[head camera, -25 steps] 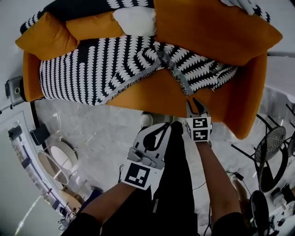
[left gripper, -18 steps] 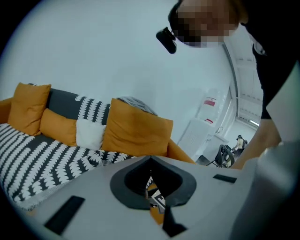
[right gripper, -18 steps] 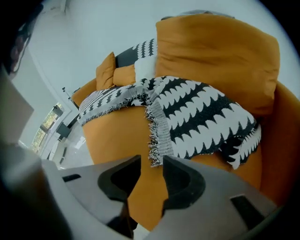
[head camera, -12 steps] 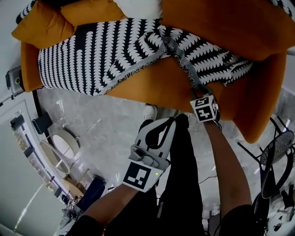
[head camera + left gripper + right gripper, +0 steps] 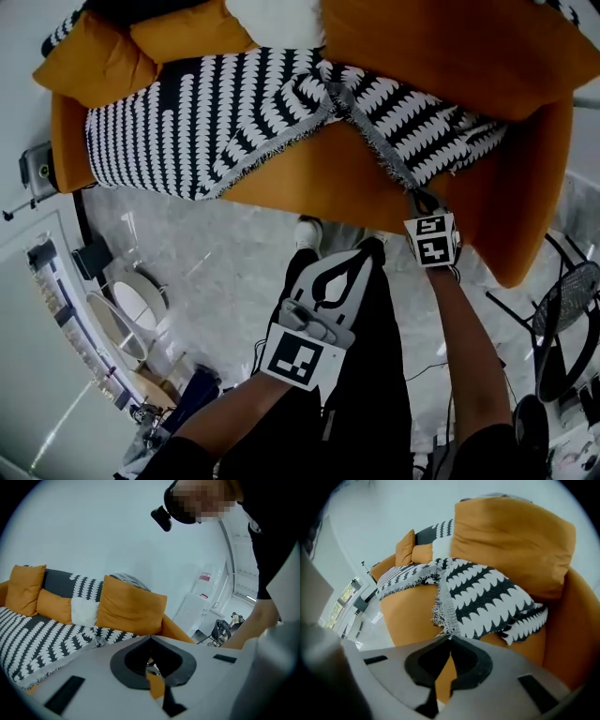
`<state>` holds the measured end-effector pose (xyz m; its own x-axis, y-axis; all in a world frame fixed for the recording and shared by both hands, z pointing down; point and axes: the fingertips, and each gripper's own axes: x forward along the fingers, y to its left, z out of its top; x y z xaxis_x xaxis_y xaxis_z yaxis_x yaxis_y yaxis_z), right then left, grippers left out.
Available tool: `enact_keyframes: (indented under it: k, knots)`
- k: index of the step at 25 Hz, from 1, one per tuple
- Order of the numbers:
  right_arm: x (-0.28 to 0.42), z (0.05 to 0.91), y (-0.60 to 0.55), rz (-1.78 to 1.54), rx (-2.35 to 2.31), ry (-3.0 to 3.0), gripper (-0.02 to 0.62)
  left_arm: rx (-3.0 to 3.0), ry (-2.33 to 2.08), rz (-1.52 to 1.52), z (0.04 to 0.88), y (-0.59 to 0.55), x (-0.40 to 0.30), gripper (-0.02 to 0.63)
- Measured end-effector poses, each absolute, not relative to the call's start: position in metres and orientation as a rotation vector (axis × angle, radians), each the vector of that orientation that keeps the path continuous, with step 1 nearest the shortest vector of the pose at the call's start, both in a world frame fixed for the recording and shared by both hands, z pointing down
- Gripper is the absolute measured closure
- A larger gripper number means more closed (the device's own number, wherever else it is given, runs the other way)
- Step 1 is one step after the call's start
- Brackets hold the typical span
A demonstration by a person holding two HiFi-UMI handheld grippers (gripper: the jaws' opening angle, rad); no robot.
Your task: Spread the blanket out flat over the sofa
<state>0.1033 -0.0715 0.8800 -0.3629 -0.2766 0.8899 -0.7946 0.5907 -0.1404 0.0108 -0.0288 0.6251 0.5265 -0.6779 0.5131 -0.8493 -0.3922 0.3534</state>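
Pinching the fringed hem of the blanket (image 5: 216, 112), our right claw (image 5: 424, 200) has just closed; the blanket stretches ahead of its tips across the sofa (image 5: 309, 183). Our left claw (image 5: 366, 255), pressed together, holds nothing.

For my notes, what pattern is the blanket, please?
The blanket has black-and-white scalloped stripes; clearest in head view.

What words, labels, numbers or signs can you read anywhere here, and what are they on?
No text is readable.
Too blurred to read: red label on the white panel.
Patterns, not words: square black-and-white markers on the left gripper and right gripper.
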Motion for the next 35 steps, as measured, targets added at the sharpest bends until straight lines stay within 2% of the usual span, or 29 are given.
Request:
enact_keyframes:
  k: [12,18,25,35]
  knots:
    - [0.206,0.727,0.022,0.916,1.242,-1.868,0.555,2.397,-1.014,0.416,0.554,-0.009,0.035,0.598]
    - [0.232,0.687,0.076,1.114,1.464,-1.686,0.555,2.480,-0.870,0.440,0.533,-0.004,0.022,0.598]
    - [0.320,0.713,0.155,1.172,1.614,-1.421,0.555,2.486,-0.788,0.463,0.530,0.006,0.044,0.598]
    - [0.356,0.811,0.211,1.250,1.550,-1.248,0.555,2.510,-0.664,0.535,0.547,0.027,0.076,0.598]
